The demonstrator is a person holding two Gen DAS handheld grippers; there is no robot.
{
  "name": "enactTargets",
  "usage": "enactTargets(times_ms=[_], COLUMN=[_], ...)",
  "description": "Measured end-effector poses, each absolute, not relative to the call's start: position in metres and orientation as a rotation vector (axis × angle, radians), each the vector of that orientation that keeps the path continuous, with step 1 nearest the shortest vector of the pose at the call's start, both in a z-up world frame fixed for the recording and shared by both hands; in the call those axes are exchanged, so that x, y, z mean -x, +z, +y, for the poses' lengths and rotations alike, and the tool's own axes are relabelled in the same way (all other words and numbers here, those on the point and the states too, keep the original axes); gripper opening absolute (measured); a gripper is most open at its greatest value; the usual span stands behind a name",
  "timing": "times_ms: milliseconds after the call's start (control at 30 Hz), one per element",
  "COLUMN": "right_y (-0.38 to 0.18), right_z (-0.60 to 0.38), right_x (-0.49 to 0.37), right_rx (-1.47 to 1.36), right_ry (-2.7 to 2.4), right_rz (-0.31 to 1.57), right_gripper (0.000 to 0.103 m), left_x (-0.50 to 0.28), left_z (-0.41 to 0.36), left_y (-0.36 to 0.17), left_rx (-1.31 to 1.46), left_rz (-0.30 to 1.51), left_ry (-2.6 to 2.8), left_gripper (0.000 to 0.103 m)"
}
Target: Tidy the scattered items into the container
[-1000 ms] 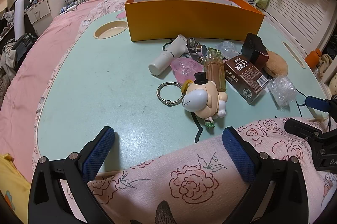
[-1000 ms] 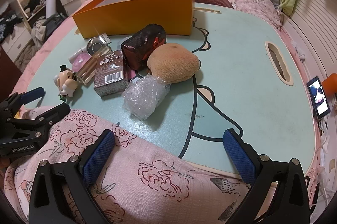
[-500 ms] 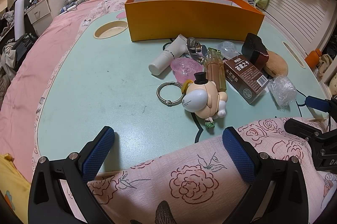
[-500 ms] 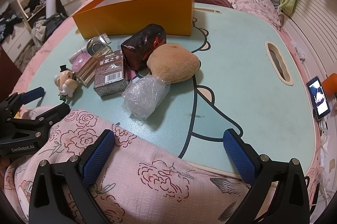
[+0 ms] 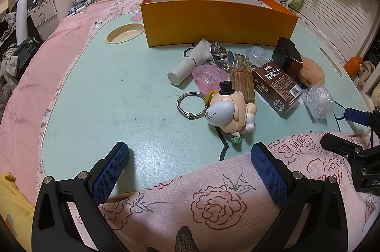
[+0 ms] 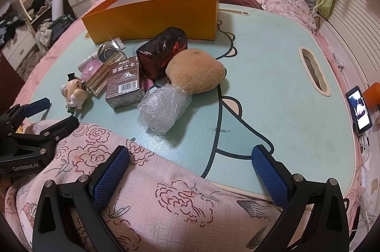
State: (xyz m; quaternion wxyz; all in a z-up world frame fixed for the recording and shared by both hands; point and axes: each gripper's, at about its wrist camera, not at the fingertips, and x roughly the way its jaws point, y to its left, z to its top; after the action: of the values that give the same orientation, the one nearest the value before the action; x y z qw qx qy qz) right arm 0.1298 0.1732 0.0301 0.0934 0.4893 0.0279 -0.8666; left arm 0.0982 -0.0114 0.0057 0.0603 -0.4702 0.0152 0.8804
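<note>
You are holding both grippers low at the near edge of a pale green table [image 5: 99,95], above a pink blanket with a rose print [image 5: 213,202]. Your left gripper [image 5: 190,169] sits at the bottom of its own view with its blue-padded jaws spread wide and nothing between them. Your right gripper [image 6: 191,171] sits likewise at the bottom of its view, jaws wide and empty.

The orange box [image 5: 218,21] stands open at the upper centre of the left view, at the far side of the table. The scattered items lie in a loose cluster in front of it, right of centre. Nearest you are a small toy figure in a black hat [image 5: 228,109] and a metal ring [image 5: 191,103] touching its left side. Behind them lie a pink heart-shaped case [image 5: 209,76], a white tube [image 5: 190,62], a shiny metal funnel [image 5: 219,55] and a clear amber bottle [image 5: 243,78]. To the right lie a brown carton [image 5: 276,88], a dark red pouch [image 6: 161,53], a tan plush pad [image 6: 196,71] and a wad of bubble wrap [image 6: 163,109] in the centre of the right view. A phone [image 6: 359,109] leans at that view's right edge.
</note>
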Motion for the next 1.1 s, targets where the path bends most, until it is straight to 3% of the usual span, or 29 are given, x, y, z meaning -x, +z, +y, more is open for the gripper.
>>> enactTargets(times_ms=[767, 1100], right_y=[0.030, 0.030], right_z=[0.174, 0.175], right_x=[-0.130, -0.130], right_rx=[-1.448, -1.448], right_ry=[-2.573, -2.573], right_rz=[0.084, 0.084], right_gripper=[0.103, 0.103], left_x=[-0.099, -0.091], left_z=[-0.016, -0.007], left_y=[0.005, 0.029], left_rx=[1.416, 1.280], left_rz=[0.039, 0.083], left_ry=[2.667, 2.698], left_gripper=[0.102, 0.087])
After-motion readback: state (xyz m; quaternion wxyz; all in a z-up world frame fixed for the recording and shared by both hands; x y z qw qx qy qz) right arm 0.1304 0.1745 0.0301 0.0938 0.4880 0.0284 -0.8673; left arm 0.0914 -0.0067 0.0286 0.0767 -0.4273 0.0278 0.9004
